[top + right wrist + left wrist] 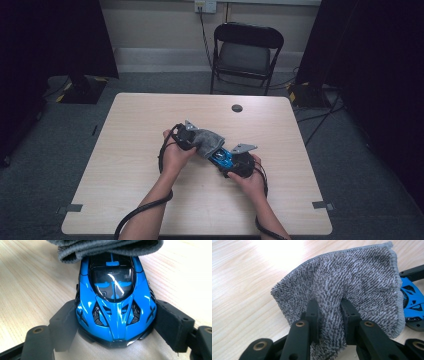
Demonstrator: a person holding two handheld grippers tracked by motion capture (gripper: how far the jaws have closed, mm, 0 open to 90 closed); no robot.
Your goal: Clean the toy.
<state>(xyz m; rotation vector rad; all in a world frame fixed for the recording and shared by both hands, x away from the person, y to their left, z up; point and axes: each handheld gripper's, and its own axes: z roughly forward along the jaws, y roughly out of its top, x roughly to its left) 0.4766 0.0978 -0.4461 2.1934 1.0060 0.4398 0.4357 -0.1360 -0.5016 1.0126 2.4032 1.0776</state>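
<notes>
**Right gripper view: a held car and a pinched cloth, both easy to lose**

Right gripper view shows the right gripper (116,322) clamped on the flanks of a blue toy car (115,302), jaws standing wide around its glossy body. A grey cloth (107,248) lies over the car's end at 12 o'clock, pinched in a fold by the left gripper (329,315). On the table (130,130), a hard rub could twist the slick car out of its clamp, and the thin fold could slide free.
</notes>
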